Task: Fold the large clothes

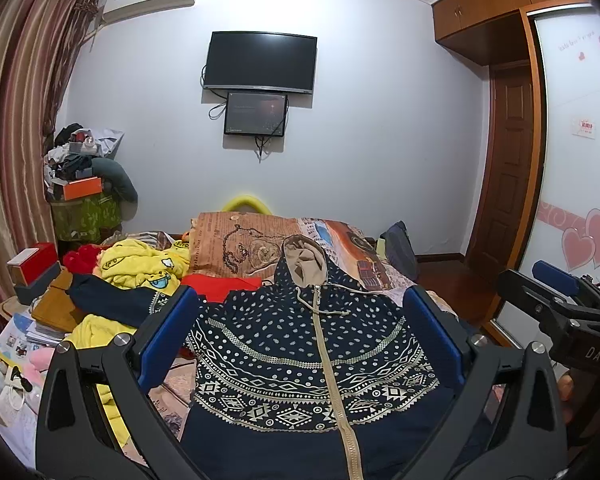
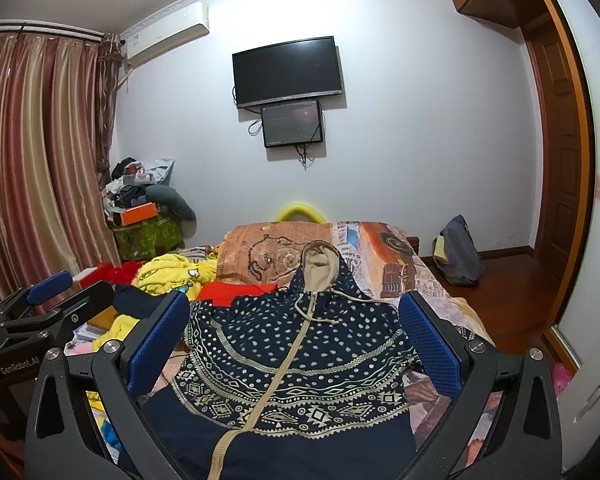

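A navy hooded zip jacket (image 1: 312,360) with a cream pattern and beige hood lies face up on the bed, hood pointing away; it also shows in the right wrist view (image 2: 296,364). My left gripper (image 1: 300,328) is open and empty, held above the jacket with its blue fingers (image 1: 168,332) wide on either side. My right gripper (image 2: 296,328) is open and empty, likewise above the jacket. The right gripper also shows at the right edge of the left wrist view (image 1: 560,304), and the left gripper at the left of the right wrist view (image 2: 48,300).
A pile of yellow, red and navy clothes (image 1: 140,272) lies left of the jacket. The patterned bedspread (image 1: 240,240) covers the bed. A cluttered stand (image 1: 80,184) is by the curtain. A bag (image 2: 458,256) sits on the floor at right, near the wardrobe (image 1: 572,160).
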`<state>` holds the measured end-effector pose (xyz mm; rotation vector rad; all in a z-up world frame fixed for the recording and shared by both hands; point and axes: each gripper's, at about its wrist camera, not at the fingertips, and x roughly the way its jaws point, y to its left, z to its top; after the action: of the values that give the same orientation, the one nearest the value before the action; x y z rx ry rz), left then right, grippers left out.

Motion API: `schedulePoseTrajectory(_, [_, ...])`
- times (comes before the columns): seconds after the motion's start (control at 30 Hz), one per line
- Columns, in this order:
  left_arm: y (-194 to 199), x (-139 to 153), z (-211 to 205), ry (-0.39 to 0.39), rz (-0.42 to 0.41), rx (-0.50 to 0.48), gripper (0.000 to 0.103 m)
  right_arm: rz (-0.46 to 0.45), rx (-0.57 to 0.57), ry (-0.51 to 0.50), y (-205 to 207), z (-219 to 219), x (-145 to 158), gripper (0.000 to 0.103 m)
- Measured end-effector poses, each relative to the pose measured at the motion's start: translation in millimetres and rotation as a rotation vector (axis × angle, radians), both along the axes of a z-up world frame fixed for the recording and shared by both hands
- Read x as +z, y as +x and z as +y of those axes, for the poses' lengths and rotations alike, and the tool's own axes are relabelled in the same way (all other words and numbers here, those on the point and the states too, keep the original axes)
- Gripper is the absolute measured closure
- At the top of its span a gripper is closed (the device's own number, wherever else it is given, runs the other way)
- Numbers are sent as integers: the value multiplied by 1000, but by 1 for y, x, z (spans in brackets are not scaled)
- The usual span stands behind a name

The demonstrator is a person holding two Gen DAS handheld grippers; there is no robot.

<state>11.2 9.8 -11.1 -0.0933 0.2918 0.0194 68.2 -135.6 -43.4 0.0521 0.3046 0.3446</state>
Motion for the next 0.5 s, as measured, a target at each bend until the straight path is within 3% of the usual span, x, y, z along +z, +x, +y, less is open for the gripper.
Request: schedulePoseTrajectory(0.5, [0, -1, -1, 8, -1, 2, 0, 3, -1, 1, 2, -3, -1, 0])
